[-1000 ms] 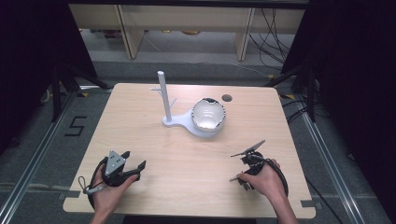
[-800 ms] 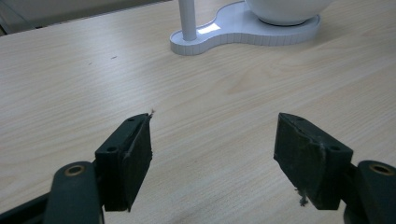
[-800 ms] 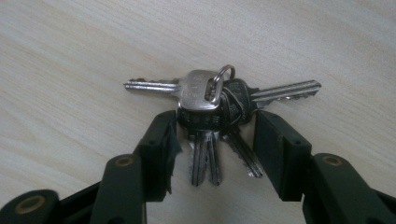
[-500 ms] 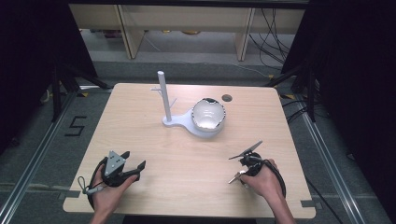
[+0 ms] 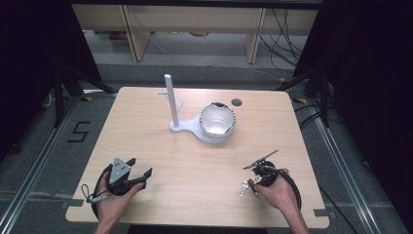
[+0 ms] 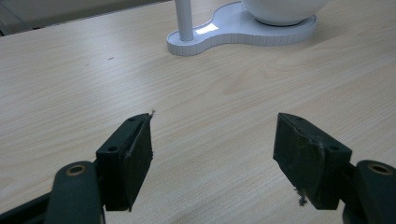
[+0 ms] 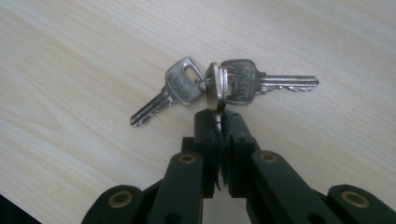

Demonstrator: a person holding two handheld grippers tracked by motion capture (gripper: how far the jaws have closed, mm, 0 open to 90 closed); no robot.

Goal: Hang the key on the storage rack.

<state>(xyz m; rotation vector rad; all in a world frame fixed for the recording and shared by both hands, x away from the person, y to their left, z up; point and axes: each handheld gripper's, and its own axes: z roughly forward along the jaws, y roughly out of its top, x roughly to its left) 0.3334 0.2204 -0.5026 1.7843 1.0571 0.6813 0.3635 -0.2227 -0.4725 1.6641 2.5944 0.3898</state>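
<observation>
well apart, stand (image 5: 171,105) and bowl (image 5: 217,119) beyond keys (image 7: 219,86).

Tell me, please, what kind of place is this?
Probably a lab or workshop set up for recording. A bare wooden table stands on a grey floor with a taped number five, loose cables lie behind it, and dark stands flank it.
</observation>
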